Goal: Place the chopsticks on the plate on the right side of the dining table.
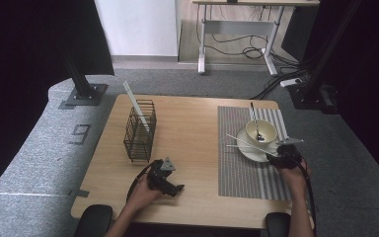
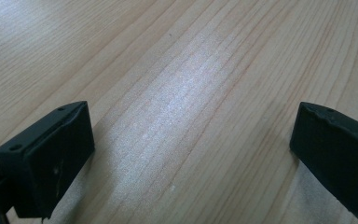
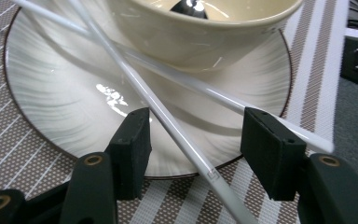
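A cream bowl (image 1: 264,129) (image 3: 200,42) with a metal spoon (image 1: 254,118) in it stands on a white plate (image 1: 246,151) (image 3: 65,88). Two white chopsticks (image 1: 241,141) lie crossed over the plate. My right gripper (image 1: 277,158) (image 3: 196,122) is at the plate's near right rim, open. One chopstick (image 3: 168,122) runs between its jaws without touching either pad, while the other chopstick (image 3: 233,100) passes behind the right jaw. My left gripper (image 1: 177,188) (image 2: 191,140) rests open over bare wood in the near left half of the table, with nothing between its jaws.
A black wire basket (image 1: 140,134) stands at the table's left with a white stick (image 1: 134,104) leaning in it. The plate sits on a striped placemat (image 1: 246,177) (image 3: 9,154) covering the right side of the wooden table (image 1: 192,123). Cables and a desk frame lie on the floor beyond.
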Demonstrator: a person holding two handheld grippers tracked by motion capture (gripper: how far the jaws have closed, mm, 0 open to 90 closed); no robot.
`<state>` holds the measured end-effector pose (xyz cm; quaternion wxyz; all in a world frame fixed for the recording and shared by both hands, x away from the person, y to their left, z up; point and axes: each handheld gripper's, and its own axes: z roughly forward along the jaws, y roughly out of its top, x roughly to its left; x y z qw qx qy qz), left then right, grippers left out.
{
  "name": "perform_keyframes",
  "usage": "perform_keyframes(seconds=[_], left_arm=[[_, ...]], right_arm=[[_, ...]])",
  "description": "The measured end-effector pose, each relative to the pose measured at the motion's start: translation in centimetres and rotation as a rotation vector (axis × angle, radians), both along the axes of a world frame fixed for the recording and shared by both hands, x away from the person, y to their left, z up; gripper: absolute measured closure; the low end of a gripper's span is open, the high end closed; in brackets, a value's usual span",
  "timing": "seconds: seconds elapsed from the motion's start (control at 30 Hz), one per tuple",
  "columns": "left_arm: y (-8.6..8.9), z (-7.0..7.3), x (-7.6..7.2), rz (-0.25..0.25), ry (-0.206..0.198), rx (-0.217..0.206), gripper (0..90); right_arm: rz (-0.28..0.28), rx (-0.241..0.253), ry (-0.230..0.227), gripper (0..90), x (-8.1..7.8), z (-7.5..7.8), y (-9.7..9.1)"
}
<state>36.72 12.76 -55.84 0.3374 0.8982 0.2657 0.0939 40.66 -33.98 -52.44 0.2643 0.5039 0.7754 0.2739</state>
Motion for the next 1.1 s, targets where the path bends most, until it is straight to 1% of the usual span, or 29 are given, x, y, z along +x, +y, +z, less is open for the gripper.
perform_keyframes(seconds=[0.13, 0.37, 0.53, 0.67, 0.93, 1.1], left_arm=[[0.0, 0.0, 0.0, 0.001, 0.0, 0.0, 0.0], [0.0, 0.0, 0.0, 0.002, 0.0, 0.0, 0.0], [0.0, 0.0, 0.0, 0.003, 0.0, 0.0, 0.0], [0.0, 0.0, 0.0, 0.003, 0.0, 0.0, 0.0], [0.0, 0.0, 0.0, 0.003, 0.0, 0.0, 0.0], [0.0, 0.0, 0.0, 0.003, 0.0, 0.0, 0.0]], right_arm=[[-0.014, -0.003, -0.015, 42.0, 0.0, 0.0, -0.1], [-0.054, -0.012, -0.017, 41.5, 0.0, -0.2, -0.3], [-0.065, -0.011, -0.026, 40.8, 0.1, -0.3, -0.5], [-0.084, -0.006, -0.033, 40.6, 0.1, -0.3, -0.7], [-0.089, -0.016, -0.038, 38.7, 0.1, -0.5, -1.1], [-0.104, -0.025, -0.046, 37.4, 0.1, -0.5, -1.2]])
